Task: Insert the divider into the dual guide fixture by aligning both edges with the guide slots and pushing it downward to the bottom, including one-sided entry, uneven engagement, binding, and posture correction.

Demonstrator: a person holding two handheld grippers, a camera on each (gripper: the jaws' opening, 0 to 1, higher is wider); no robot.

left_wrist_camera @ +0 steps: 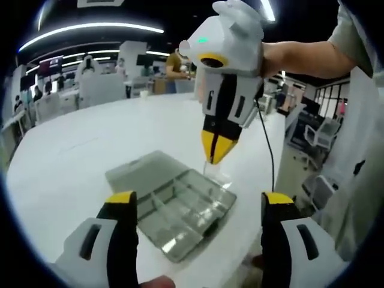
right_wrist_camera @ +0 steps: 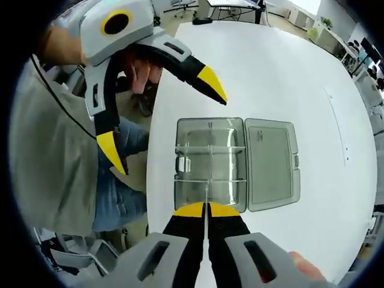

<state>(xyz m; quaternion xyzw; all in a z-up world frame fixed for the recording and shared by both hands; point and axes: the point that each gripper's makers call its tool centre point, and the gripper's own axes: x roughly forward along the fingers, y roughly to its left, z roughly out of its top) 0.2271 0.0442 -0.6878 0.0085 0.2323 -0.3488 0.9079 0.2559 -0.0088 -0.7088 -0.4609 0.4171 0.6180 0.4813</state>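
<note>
A clear plastic compartment box [left_wrist_camera: 180, 207] lies on the white table with its lid [left_wrist_camera: 141, 168] folded open flat beside it. My right gripper [left_wrist_camera: 217, 150] comes down from above and is shut on a thin clear divider [left_wrist_camera: 219, 174], whose lower edge sits at the box's far rim. In the right gripper view the divider [right_wrist_camera: 207, 193] appears edge-on, rising from the shut right gripper [right_wrist_camera: 207, 210] over the near wall of the box [right_wrist_camera: 210, 157]; its lid [right_wrist_camera: 270, 163] lies to the right. My left gripper [left_wrist_camera: 200, 201] stands open near the box, holding nothing, and also appears as the left gripper [right_wrist_camera: 162, 117].
The round white table [left_wrist_camera: 90, 138] stretches to the left and behind the box. Its edge [right_wrist_camera: 153, 150] runs close beside the box, with the person's legs and office chairs beyond it. Desks and chairs stand in the background.
</note>
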